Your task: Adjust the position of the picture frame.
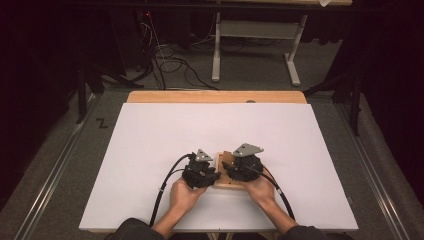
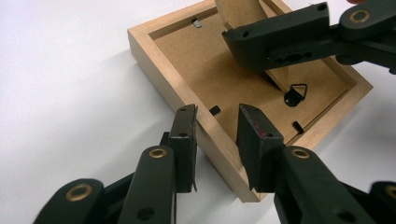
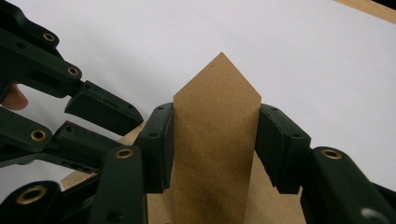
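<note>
So there was one light wooden picture frame [image 2: 187,100] lying face down on the white bench [image 1: 150,150], close to my edge and roughly in the middle, with its brown fibreboard backing [image 2: 210,70] facing up. On that backing I counted three small black retaining clips along the inner rim that I could see, plus one black triangular hanging ring [image 2: 295,94]. One brown fibreboard easel stand [image 3: 217,140] with a pointed tip was tilted up off the backing.

Two grippers, one in each of my hands. My left gripper [image 2: 215,140] came in low from my side, jaws apart and straddling the near rail of the frame, one jaw outside the wood and one inside over the backing. The outside jaw looked to be touching the rail, but the inside one seemed to have a gap, so I'd call it not clamped. My right gripper [image 3: 212,144] sat just right of the left one, the two almost touching over the frame in the high view. Its jaws were pressed on both edges of the stand, holding it upright between them.

Both my forearms came in from the bottom, hands angled inward toward each other, each cable trailing back toward me.
</note>
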`<move>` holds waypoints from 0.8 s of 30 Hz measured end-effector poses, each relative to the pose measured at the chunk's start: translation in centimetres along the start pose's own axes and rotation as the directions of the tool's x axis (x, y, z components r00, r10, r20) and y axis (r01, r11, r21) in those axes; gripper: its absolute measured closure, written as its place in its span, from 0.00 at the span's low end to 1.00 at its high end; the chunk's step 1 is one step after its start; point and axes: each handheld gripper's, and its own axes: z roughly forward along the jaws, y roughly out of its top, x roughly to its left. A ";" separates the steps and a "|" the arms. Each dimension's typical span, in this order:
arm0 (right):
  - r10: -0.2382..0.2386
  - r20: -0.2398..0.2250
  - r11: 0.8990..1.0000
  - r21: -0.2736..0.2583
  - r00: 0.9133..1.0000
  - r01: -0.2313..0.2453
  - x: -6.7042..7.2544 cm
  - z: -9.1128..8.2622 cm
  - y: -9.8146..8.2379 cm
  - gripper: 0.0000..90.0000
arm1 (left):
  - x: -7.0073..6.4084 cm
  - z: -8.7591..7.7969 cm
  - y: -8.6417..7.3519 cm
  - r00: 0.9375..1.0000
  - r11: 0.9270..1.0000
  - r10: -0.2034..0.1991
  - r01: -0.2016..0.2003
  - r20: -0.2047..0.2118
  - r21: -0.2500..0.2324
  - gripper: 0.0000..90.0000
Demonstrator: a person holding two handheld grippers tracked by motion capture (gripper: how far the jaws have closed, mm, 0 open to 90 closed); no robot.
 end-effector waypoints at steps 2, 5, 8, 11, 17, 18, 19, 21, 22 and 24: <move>-0.001 0.001 1.000 0.002 1.000 0.001 0.0 0.0 0.0 0.57 | 0.1 0.0 0.0 1.000 1.000 -0.001 0.001 0.001 0.000 0.75; 0.004 -0.003 1.000 0.001 1.000 -0.004 -0.1 0.1 0.0 0.57 | 0.2 0.0 0.1 1.000 1.000 -0.015 0.015 0.008 0.002 0.75; 0.001 -0.005 1.000 0.003 1.000 -0.001 -0.1 0.1 0.1 0.57 | 0.3 0.0 0.1 1.000 1.000 -0.017 0.017 0.011 0.006 0.73; 0.005 -0.007 1.000 -0.002 1.000 -0.005 -0.2 0.1 0.0 0.56 | 0.2 0.0 0.2 1.000 1.000 -0.005 0.005 0.003 0.008 0.72; 0.016 -0.012 1.000 0.003 1.000 -0.016 -0.4 0.0 0.0 0.51 | 0.2 0.0 0.4 1.000 1.000 0.004 -0.004 -0.004 0.011 0.69; 0.016 -0.012 1.000 0.003 1.000 -0.016 -0.4 0.0 0.0 0.51 | 0.2 0.0 0.4 1.000 1.000 0.004 -0.004 -0.004 0.011 0.69; 0.018 -0.013 1.000 -0.001 1.000 -0.018 -0.6 -0.3 0.0 0.50 | 0.1 0.1 0.4 1.000 1.000 0.006 -0.006 -0.002 0.010 0.68; 0.020 -0.014 1.000 -0.005 1.000 -0.020 -0.8 -0.6 -0.1 0.50 | 0.0 0.0 0.5 1.000 1.000 0.016 -0.016 -0.004 0.008 0.68; 0.020 -0.014 1.000 -0.005 1.000 -0.020 -0.8 -0.6 -0.1 0.50 | 0.0 0.0 0.5 1.000 1.000 0.016 -0.016 -0.004 0.008 0.68; 0.029 -0.019 0.999 -0.017 0.999 -0.030 -1.1 -1.1 -0.3 0.50 | -0.1 -0.1 0.7 1.000 1.000 0.023 -0.023 -0.005 -0.002 0.67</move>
